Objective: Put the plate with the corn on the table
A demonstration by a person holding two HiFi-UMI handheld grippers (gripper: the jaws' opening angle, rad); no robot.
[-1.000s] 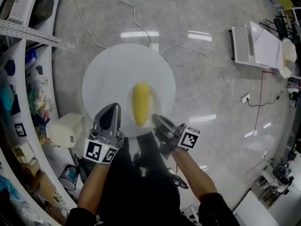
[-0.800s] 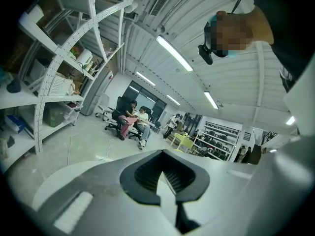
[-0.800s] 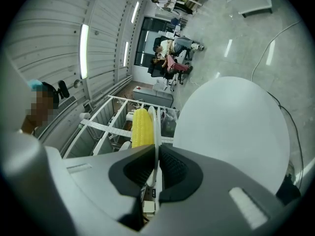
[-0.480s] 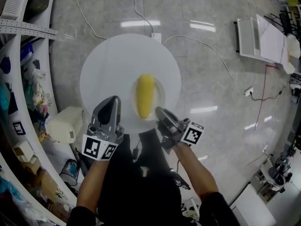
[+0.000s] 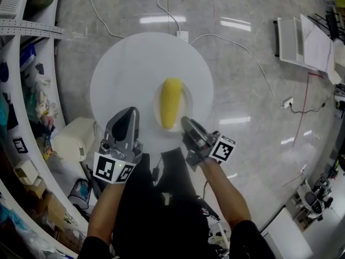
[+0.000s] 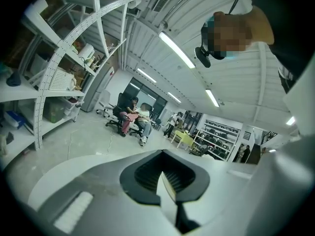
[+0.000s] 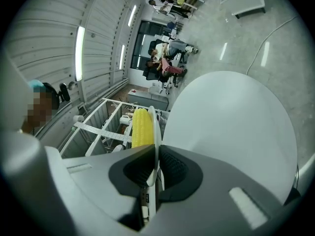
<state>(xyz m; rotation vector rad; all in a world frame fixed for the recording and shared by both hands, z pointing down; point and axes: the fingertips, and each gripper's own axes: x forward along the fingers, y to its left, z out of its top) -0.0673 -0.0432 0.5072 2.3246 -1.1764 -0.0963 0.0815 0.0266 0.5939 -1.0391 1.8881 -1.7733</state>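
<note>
Gleaming grey floor (image 5: 253,161), round white table (image 5: 129,74), cluttered shelving (image 5: 21,63)

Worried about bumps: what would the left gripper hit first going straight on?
Likely the bare top of the white table: the left gripper points across it, the plate with the corn off to its right. Its height above is unclear.

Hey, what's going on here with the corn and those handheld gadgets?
A person holds a grasping tool in each hand. The right tool is clamped on the rim of a small plate carrying a cob of corn, held over a round white table. Whether the plate already rests on it is unclear. The left tool sits beside the plate, its jaws together and holding nothing.
</note>
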